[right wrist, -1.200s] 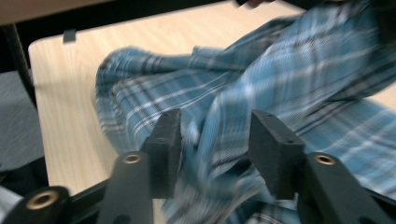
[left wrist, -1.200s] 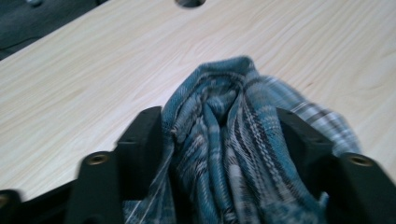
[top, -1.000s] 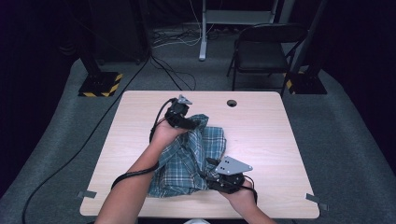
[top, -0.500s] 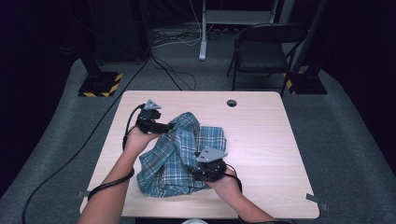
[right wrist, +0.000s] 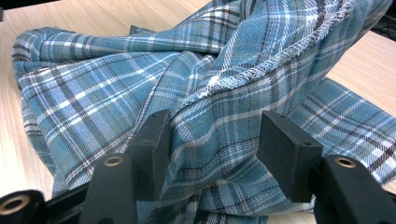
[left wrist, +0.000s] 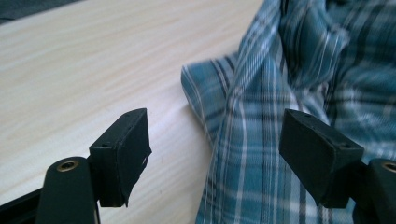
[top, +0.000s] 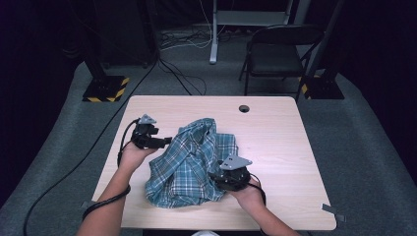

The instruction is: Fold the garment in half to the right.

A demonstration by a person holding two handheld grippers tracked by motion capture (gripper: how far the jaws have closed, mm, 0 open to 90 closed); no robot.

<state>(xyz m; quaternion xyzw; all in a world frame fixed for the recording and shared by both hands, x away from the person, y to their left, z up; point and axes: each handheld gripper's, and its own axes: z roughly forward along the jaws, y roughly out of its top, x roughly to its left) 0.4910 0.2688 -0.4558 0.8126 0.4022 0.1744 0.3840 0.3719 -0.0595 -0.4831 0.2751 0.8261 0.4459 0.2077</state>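
Observation:
A blue-and-white plaid shirt point(top: 189, 162) lies crumpled in the middle of the wooden table point(top: 275, 132). My left gripper point(top: 166, 142) hovers low at the shirt's left edge, pointing right. In the left gripper view its jaws point(left wrist: 215, 130) stand open and have just closed a little; the shirt's edge point(left wrist: 280, 70) lies between them, untouched. My right gripper point(top: 216, 178) is at the shirt's near right side. In the right gripper view a bunched fold of shirt point(right wrist: 116, 84) fills the gap between its pads point(right wrist: 215, 135), which have just eased slightly apart.
A cable hole point(top: 244, 108) sits near the table's far edge. Beyond the table stand a folding chair point(top: 278, 54) and a stand on a yellow-and-black striped base point(top: 105, 88). Bare tabletop point(top: 280, 162) lies right of the shirt. Tape point(top: 332, 210) marks the near right corner.
My left gripper has come off the top of the shirt, swinging left and down to its left edge. The shirt and my right gripper have shifted a little left.

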